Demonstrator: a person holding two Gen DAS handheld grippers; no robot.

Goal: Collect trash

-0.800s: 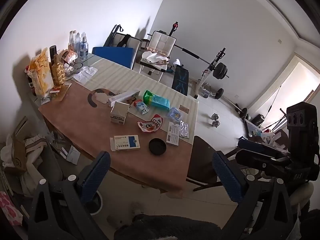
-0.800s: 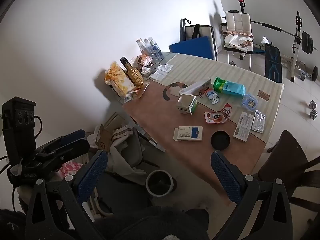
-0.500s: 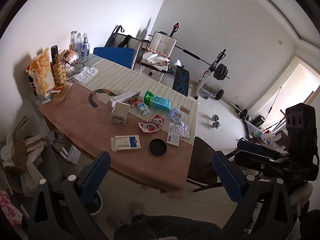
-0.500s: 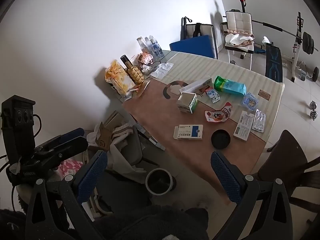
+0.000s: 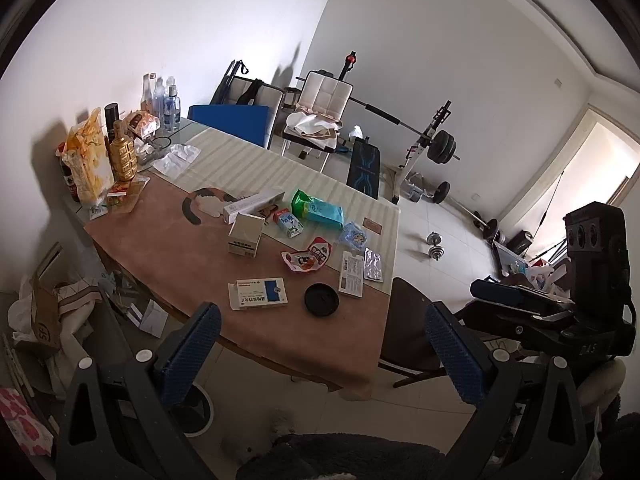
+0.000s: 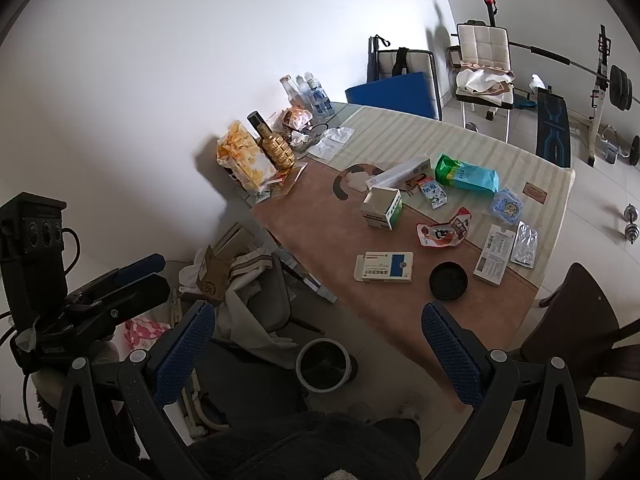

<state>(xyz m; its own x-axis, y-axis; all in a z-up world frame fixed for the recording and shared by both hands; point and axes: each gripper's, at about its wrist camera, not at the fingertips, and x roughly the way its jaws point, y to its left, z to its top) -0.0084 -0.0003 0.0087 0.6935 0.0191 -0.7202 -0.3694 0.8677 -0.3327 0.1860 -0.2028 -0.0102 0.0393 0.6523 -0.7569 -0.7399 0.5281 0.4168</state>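
Litter lies on the table (image 5: 180,248): a blue-and-white medicine box (image 5: 258,294) (image 6: 384,267), a black lid (image 5: 321,299) (image 6: 448,281), a red torn wrapper (image 5: 308,257) (image 6: 442,234), an open white box (image 5: 245,235) (image 6: 381,209), a green-blue pack (image 5: 318,210) (image 6: 466,176) and a foil blister (image 5: 373,266) (image 6: 525,245). A round bin (image 6: 325,364) stands on the floor by the table's near edge. My left gripper (image 5: 320,352) is open and empty, well short of the table. My right gripper (image 6: 318,356) is open and empty, above the bin.
Bottles, a gold bottle (image 5: 123,158) and a snack bag (image 5: 90,160) stand at the table's far left edge. A dark chair (image 5: 416,328) stands at the right end. Cardboard and cloth clutter (image 6: 236,276) lies on the floor left. Gym equipment (image 5: 424,152) fills the back.
Both views have shifted only slightly; the table sits a touch further off. Both grippers stay open and empty. Nothing on the table has moved.
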